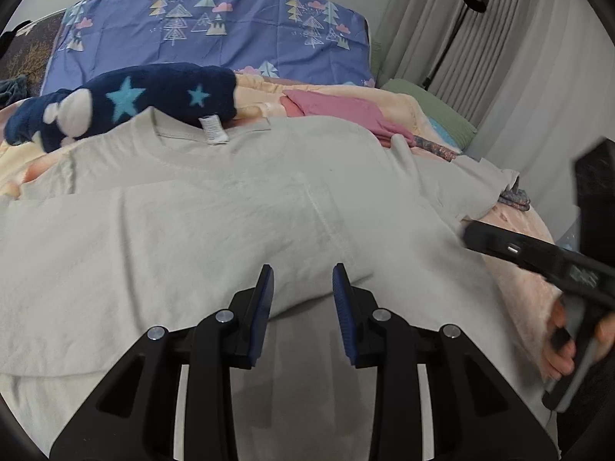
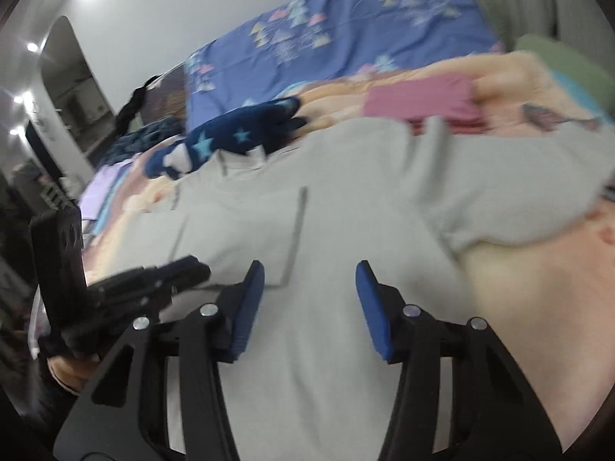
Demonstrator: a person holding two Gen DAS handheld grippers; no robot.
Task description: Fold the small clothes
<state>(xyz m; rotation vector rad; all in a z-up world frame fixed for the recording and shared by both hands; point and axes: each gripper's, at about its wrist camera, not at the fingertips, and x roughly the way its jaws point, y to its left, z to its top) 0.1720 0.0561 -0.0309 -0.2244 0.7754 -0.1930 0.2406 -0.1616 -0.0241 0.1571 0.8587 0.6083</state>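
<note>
A pale grey cotton T-shirt [image 1: 238, 223] is lying spread on the bed, its ribbed round collar facing the far end and its near side folded over into a soft, rounded ridge. A dark blue fleecy garment with light blue stars [image 1: 153, 96] is resting just beyond the collar, its white tag overlapping the neckline. A flat pink folded piece [image 1: 330, 109] is sitting beyond the shirt's right shoulder, on the peach, plush blanket [image 1: 511, 269] that is covering the bed.

The left tongs [image 1: 303, 280] are hovering over the folded ridge, their ribbed blue pads standing narrowly apart with nothing pinched. The right tongs [image 2: 309, 280] are hanging over the shirt's lower right part, moderately wide and empty, in a blurred view.
</note>
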